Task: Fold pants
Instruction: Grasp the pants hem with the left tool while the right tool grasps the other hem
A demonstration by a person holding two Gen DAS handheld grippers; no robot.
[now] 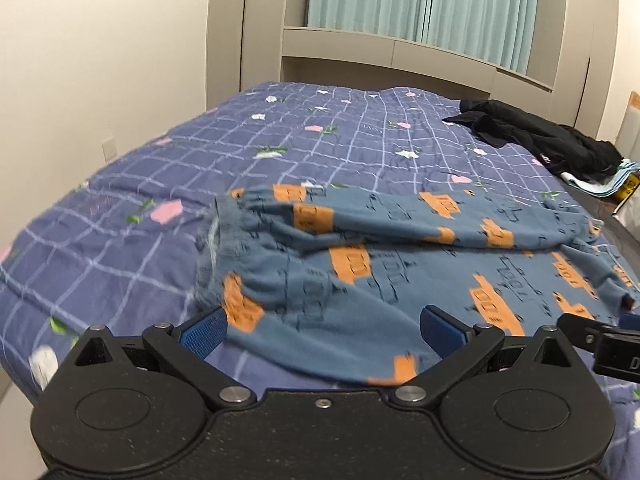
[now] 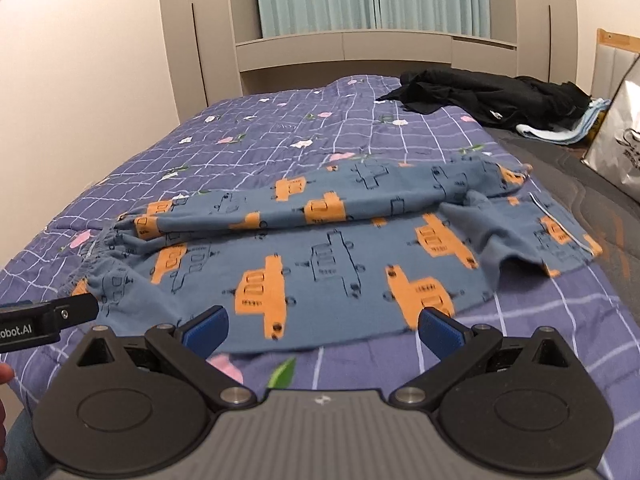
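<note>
Blue pants with orange vehicle prints (image 1: 380, 264) lie across the bed, one leg folded over the other; they also show in the right wrist view (image 2: 320, 248). The elastic waistband is at the left, the leg ends at the right. My left gripper (image 1: 323, 330) is open, its blue pads either side of the pants' near edge by the waistband, holding nothing. My right gripper (image 2: 323, 328) is open just before the pants' near edge, empty. The other gripper's finger shows at the right edge of the left wrist view (image 1: 600, 332) and at the left edge of the right wrist view (image 2: 48, 316).
The bed has a purple checked quilt with flowers (image 2: 248, 140). A pile of black clothes (image 2: 488, 96) lies at the far right with light blue folded cloth (image 2: 560, 130) beside it. A white bag (image 2: 618, 136) stands at the right. Headboard shelf and curtains stand behind.
</note>
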